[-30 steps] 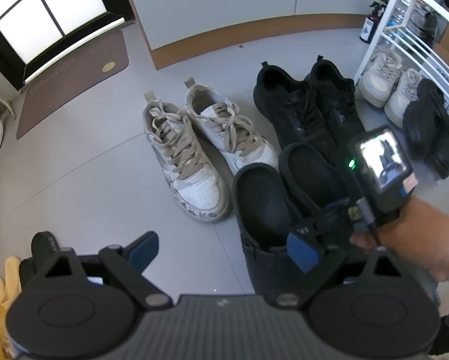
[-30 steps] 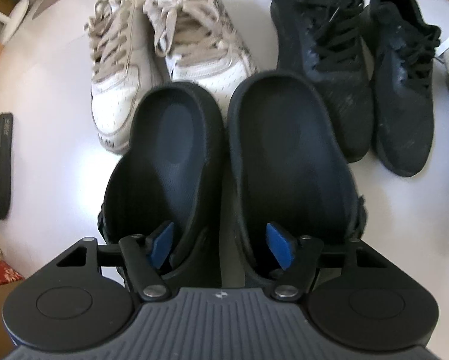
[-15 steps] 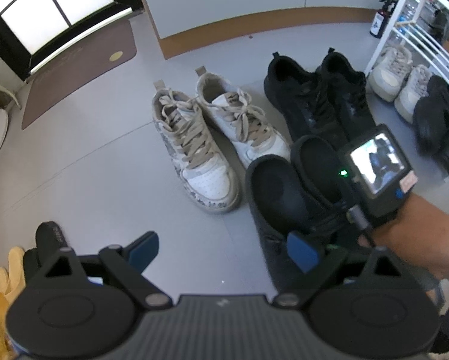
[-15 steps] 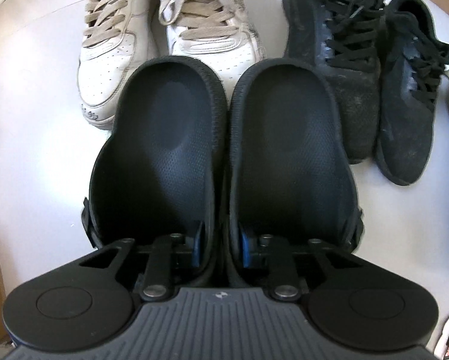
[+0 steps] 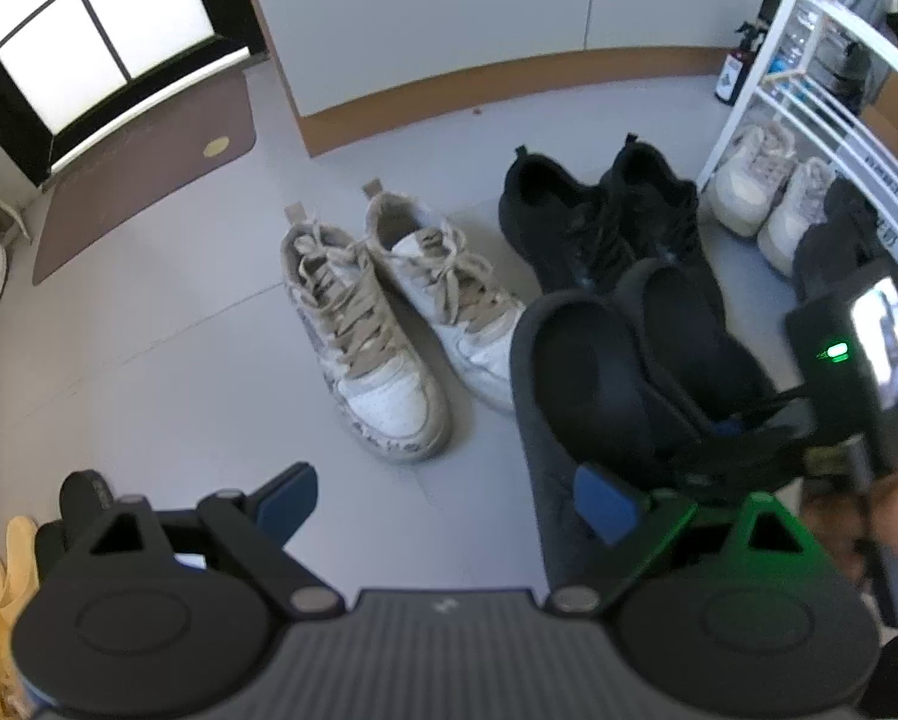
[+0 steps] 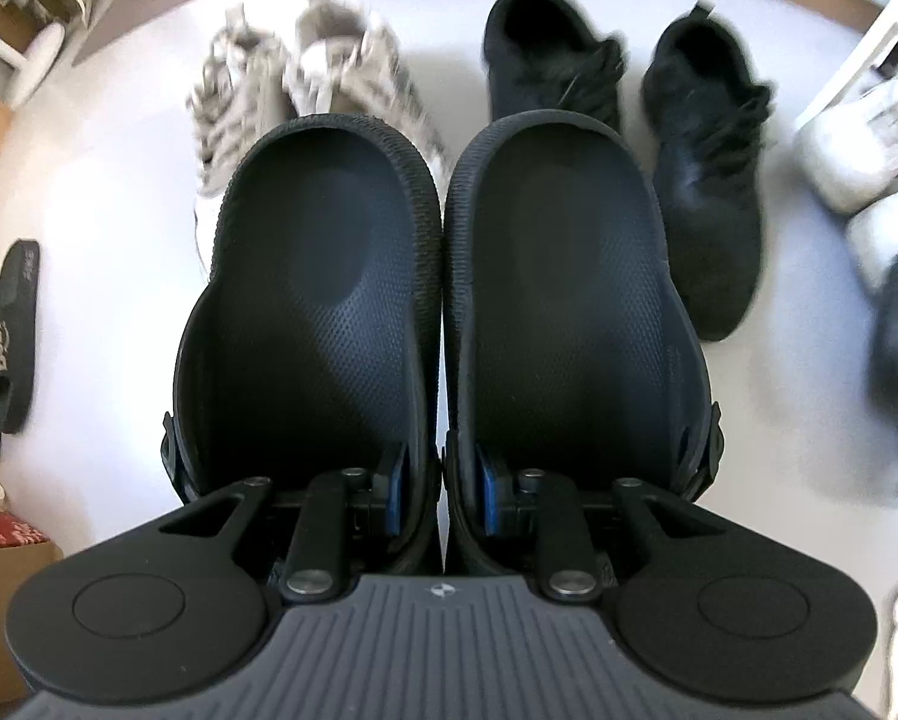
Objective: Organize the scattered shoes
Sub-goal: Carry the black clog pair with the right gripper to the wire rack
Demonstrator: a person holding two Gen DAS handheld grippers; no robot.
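A pair of black clogs (image 6: 317, 300) hangs off the floor, side by side. My right gripper (image 6: 441, 492) is shut on their two touching inner walls, one blue pad inside each clog. In the left wrist view the clogs (image 5: 593, 372) are raised at the right, with a hand and the right gripper (image 5: 731, 426) behind them. My left gripper (image 5: 446, 498) is open over bare floor, with nothing between its fingers. White sneakers (image 5: 377, 348) and black sneakers (image 5: 599, 222) stand paired on the grey floor.
A white shoe rack (image 5: 809, 90) at the right holds light sneakers (image 5: 749, 186) and dark shoes on its bottom level. Black slippers (image 6: 5, 348) lie at the far left. A brown doormat (image 5: 149, 168) lies by the door, and a spray bottle (image 5: 734, 69) stands by the wall.
My right gripper closed on the inner walls of the two clogs and lifted them off the floor. The sneakers below now look farther away. The left gripper stayed open.
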